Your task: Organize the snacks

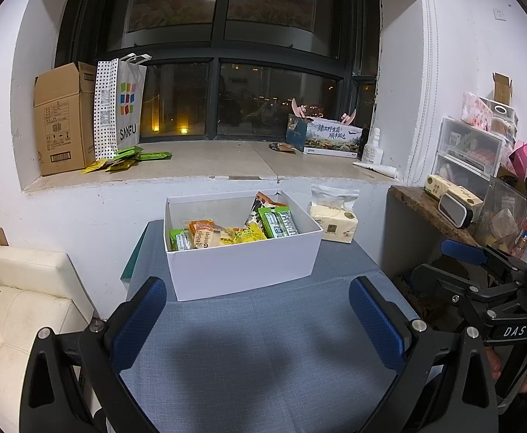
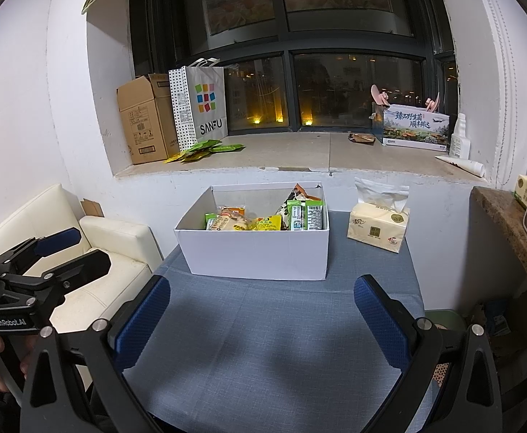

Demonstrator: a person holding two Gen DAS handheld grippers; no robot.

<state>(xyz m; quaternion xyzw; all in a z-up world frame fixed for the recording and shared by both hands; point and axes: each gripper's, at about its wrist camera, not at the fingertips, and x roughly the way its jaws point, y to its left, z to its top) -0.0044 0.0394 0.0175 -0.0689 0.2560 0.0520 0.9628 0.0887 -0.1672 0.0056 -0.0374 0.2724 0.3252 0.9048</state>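
Left gripper [image 1: 258, 319] spread wide and empty just short of the white box [image 1: 242, 267], right gripper [image 2: 261, 321] likewise spread, snack packets [image 1: 232, 229] piled inside the box, tissue pack [image 2: 378, 229] beside the box, blue table [image 2: 263, 353] beneath the box.

I see bare table [image 1: 263, 342] ahead, free to white box [image 1: 242, 267]; tissue pack [image 2: 379, 229] beside box narrows right side.

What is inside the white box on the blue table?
The white box holds snack packets: green ones leaning at its right end, yellow and orange ones lying beside them. The near wall hides the box floor and anything beneath the packets.
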